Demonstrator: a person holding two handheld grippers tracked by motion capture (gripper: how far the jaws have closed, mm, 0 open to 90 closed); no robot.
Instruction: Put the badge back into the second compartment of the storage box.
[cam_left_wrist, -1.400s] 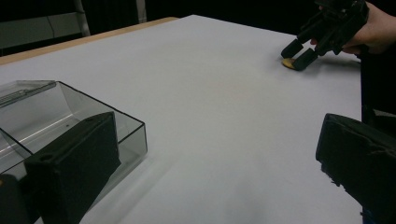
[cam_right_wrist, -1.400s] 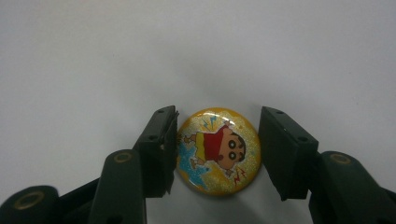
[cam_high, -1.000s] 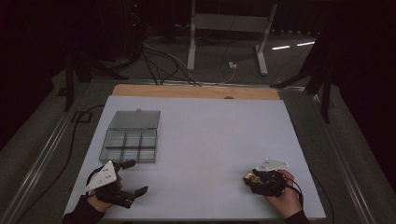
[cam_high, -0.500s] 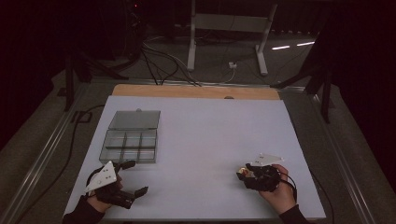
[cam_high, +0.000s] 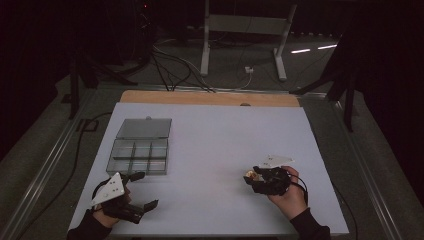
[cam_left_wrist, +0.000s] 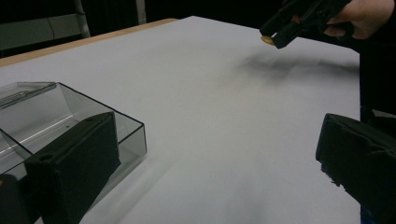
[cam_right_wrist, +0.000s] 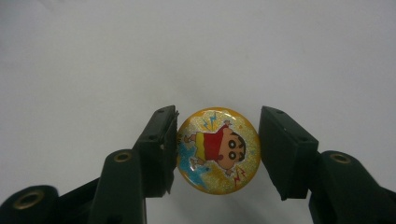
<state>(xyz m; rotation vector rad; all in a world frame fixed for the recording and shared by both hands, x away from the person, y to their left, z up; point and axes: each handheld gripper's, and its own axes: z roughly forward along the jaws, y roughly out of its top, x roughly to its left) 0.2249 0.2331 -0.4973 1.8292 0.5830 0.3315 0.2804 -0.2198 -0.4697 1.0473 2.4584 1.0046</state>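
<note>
Badge (cam_right_wrist: 218, 150): being pinched edgewise by right gripper (cam_right_wrist: 217, 151), keeping face visible.
Left gripper (cam_high: 142, 190): spread wide, idling beside compartment box (cam_high: 140, 146).

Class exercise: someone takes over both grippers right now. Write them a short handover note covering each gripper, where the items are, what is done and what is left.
Right gripper: jaws closed on the edges of a round yellow cartoon badge, held just above the white table, right of centre.
Left gripper: jaws wide open, holding nothing, near the front left of the table, just in front of the clear compartment box.
Box: lid open, folded back; compartments look empty.
Done: badge picked up.
Left: probably carry the badge across to the box and drop it into a compartment; the left gripper could steady the box.
</note>
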